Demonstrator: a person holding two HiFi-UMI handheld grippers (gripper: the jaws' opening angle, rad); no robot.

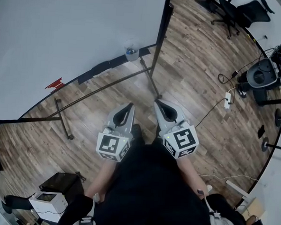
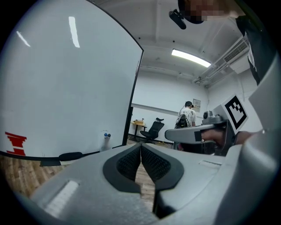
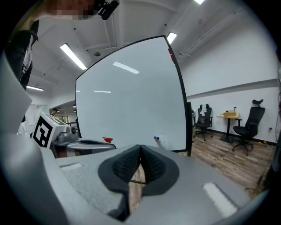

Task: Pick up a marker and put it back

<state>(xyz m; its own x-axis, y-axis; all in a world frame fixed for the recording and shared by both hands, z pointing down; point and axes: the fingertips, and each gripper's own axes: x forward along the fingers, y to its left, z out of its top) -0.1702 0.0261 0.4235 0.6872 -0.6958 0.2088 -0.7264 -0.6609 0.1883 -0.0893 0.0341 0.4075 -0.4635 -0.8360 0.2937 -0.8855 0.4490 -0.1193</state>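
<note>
The left gripper (image 1: 129,105) and right gripper (image 1: 157,102) are both squeezed shut on nothing. The marker (image 1: 130,50) looks light, hard and slippery; grab its middle

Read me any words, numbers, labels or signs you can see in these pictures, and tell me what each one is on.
No readable text anywhere.
Whiteboard: only a red mark, stacked strokes, no letters.
Cube on the left gripper and cube on the right gripper: black-and-white square patterns, not text.
Wall notice: too small to read.
Printer: any label is too small to read.
</note>
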